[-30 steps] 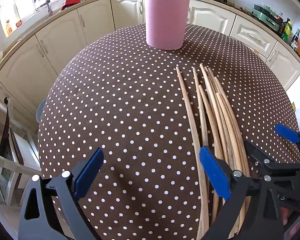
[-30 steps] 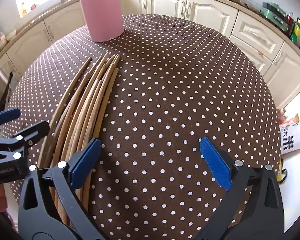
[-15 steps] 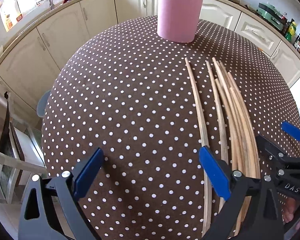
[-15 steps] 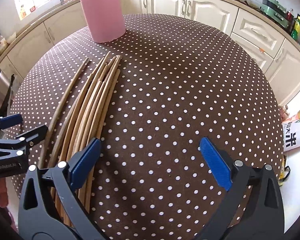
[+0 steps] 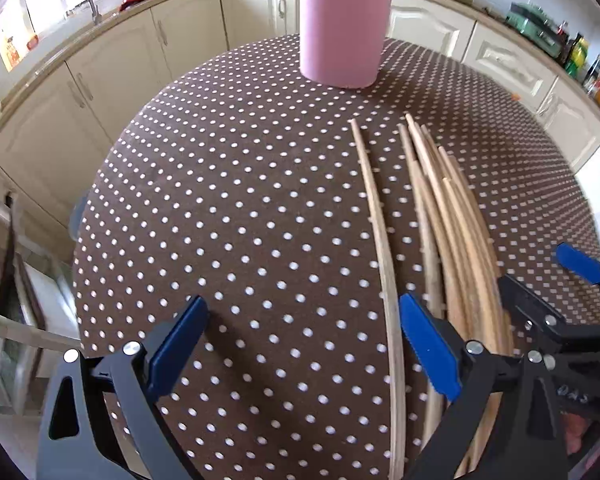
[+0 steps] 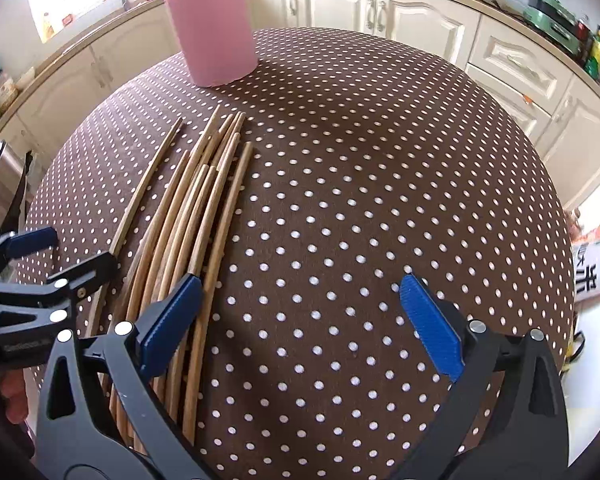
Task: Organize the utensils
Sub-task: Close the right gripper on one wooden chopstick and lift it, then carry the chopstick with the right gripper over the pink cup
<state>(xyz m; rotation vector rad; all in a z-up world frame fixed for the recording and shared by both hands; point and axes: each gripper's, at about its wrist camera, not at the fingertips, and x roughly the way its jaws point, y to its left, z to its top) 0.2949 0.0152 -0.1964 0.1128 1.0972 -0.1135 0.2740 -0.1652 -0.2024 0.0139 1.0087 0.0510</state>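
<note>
Right wrist view: chopsticks (image 6: 188, 216) lie under the gaping right tool's (image 6: 300, 320) left finger.

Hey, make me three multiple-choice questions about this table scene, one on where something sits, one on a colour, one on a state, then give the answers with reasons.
1. Where do the chopsticks lie relative to the pink cup?
A. inside it
B. on the tablecloth, nearer the grippers
C. on the counter

2. What colour are the pads on the right gripper?
A. red
B. green
C. blue

3. What state is the left gripper in?
A. open, holding nothing
B. shut on a chopstick
C. shut on the cup

Answers: 1 B, the sticks lie flat on the dotted cloth, apart from the cup. 2 C, both pads show blue. 3 A, the jaws stand wide apart over bare cloth.
</note>
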